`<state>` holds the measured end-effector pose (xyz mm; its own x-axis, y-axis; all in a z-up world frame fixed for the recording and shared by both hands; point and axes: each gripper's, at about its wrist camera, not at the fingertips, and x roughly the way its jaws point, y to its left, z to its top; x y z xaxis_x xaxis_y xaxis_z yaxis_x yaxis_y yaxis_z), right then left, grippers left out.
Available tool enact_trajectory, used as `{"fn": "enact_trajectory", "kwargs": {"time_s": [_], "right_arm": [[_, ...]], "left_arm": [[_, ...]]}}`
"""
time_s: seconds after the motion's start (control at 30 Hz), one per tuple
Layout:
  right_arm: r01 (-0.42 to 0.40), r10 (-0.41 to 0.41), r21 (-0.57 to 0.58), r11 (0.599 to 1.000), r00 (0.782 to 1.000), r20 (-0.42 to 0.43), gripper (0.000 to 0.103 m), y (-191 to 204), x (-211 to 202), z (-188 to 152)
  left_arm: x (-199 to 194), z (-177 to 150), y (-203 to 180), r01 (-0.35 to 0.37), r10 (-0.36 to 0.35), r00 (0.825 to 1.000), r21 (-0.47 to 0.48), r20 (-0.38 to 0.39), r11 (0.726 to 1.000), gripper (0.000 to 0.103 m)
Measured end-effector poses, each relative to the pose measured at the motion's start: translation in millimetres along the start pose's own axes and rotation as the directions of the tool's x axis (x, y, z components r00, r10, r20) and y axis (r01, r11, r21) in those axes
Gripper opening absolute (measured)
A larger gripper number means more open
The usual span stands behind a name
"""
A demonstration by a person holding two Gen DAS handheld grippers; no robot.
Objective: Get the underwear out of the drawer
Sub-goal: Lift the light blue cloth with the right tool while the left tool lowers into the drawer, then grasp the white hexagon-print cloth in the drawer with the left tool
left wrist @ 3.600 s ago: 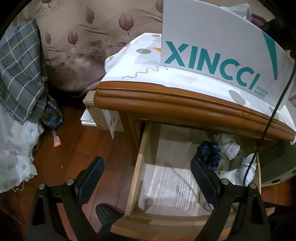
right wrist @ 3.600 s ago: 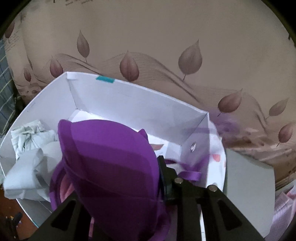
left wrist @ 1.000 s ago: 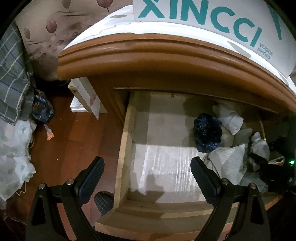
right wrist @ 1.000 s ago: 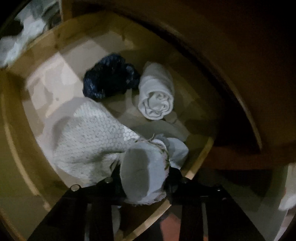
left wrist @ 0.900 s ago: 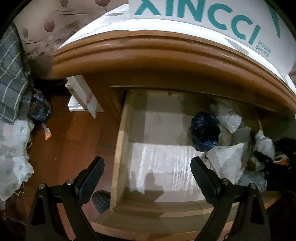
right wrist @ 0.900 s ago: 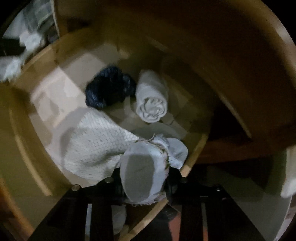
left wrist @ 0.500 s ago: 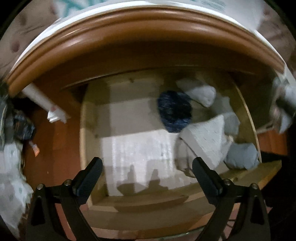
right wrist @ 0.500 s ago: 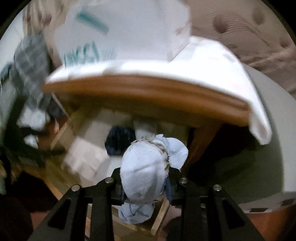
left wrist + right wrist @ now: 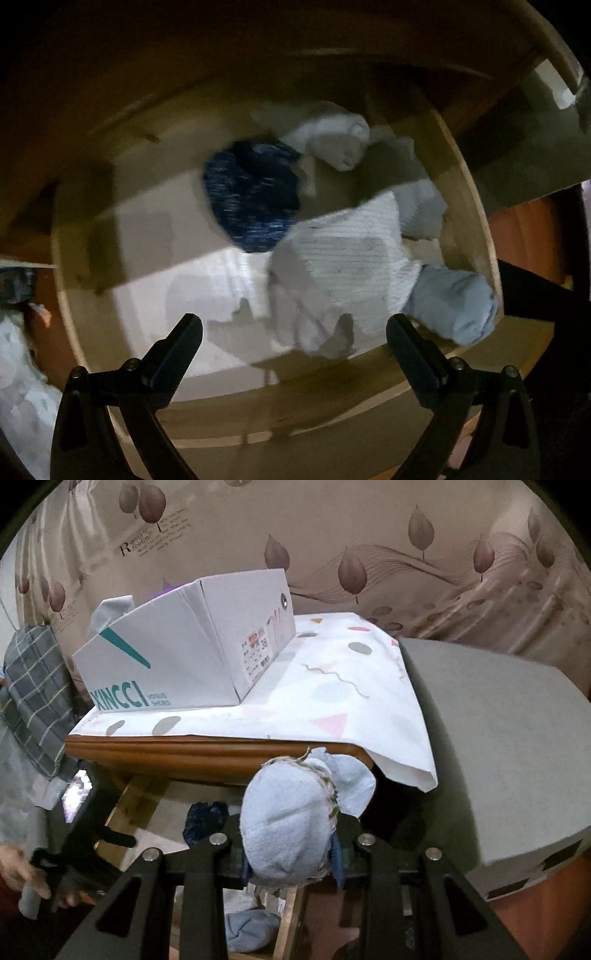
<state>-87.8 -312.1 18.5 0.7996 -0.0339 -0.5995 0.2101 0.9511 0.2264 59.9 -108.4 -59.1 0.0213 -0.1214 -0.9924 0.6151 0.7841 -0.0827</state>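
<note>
The right gripper (image 9: 291, 843) has its jaws clenched on one pale blue bundle of underwear (image 9: 291, 823), held up above the open drawer (image 9: 125, 805) and in front of the wooden nightstand edge (image 9: 207, 753). Beyond the jaws, on the patterned cloth (image 9: 343, 698) covering the nightstand top, stands one white XINCCI shoe box (image 9: 192, 653), with a grey garment poking from its far left corner.

The left gripper (image 9: 295, 341) hangs over the drawer (image 9: 85, 295) with its jaws spread wide and nothing between them. Five cloth items lie in the drawer ahead of them. One dark blue speckled bundle (image 9: 251, 195) sits straight ahead, toward the back. One white roll (image 9: 332, 140) lies just beyond it to the right. One white textured garment (image 9: 343, 266) lies nearest, between the jaws and slightly right. One pale blue roll (image 9: 454, 306) rests beside the right jaw against the drawer's right wall. One more pale piece (image 9: 421, 214) lies behind the textured garment.
</note>
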Motion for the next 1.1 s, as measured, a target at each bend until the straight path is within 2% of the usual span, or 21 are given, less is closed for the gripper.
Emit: {"fn": "enact_trajectory", "kwargs": {"time_s": [0.13, 0.27, 0.37, 0.5, 0.63, 0.7, 0.77, 0.83, 0.87, 1.07, 1.1], "right_arm": [[-0.013, 0.013, -0.007, 1.0, 1.0, 0.023, 0.031, 0, -2, 2], [-0.038, 0.038, 0.009, 0.999, 0.999, 0.024, 0.031, 1, -1, 3], [-0.021, 0.021, -0.007, 1.0, 1.0, 0.016, 0.031, 3, 1, 2], [-0.015, 0.015, -0.009, 1.0, 1.0, 0.021, 0.031, 4, 1, 2], [-0.01, 0.01, 0.006, 1.0, 1.0, 0.008, 0.031, 2, 4, 3], [0.0, 0.0, 0.012, 1.0, 1.0, 0.008, 0.031, 1, 5, 3], [0.023, -0.024, 0.007, 1.0, 1.0, 0.02, 0.031, 2, 3, 3], [0.029, -0.029, 0.013, 0.999, 0.999, 0.022, 0.031, 0, 2, 3], [0.027, -0.027, 0.023, 0.999, 0.999, 0.017, 0.031, -2, 3, 2], [0.031, -0.032, 0.047, 0.998, 0.999, 0.004, 0.031, -7, 6, 2], [0.033, -0.033, 0.048, 0.998, 0.999, 0.006, 0.031, -7, 6, 2]], "left_arm": [[21, 11, -8, 0.039, -0.04, 0.995, -0.016, -0.086, 0.999, 0.103], [39, 19, -14, 0.026, -0.028, 0.987, -0.011, -0.157, 1.0, 0.103], [51, 25, -13, 0.024, -0.029, 0.98, -0.026, -0.198, 0.999, 0.103], [63, 30, -10, -0.008, -0.003, 0.977, -0.048, -0.215, 0.999, 0.103], [70, 33, -6, 0.009, -0.032, 0.972, -0.1, -0.234, 0.995, 0.101], [71, 33, 0, -0.009, -0.022, 0.97, -0.127, -0.241, 0.992, 0.099], [75, 35, 3, -0.009, -0.032, 0.967, -0.161, -0.253, 0.987, 0.092], [79, 34, 6, 0.027, -0.082, 0.962, -0.204, -0.262, 0.979, 0.079], [81, 34, 6, 0.028, -0.086, 0.961, -0.214, -0.263, 0.976, 0.078], [76, 33, 6, 0.044, -0.101, 0.967, -0.237, -0.232, 0.971, 0.055], [71, 33, 1, 0.051, -0.107, 0.968, -0.239, -0.225, 0.97, 0.046]]}}
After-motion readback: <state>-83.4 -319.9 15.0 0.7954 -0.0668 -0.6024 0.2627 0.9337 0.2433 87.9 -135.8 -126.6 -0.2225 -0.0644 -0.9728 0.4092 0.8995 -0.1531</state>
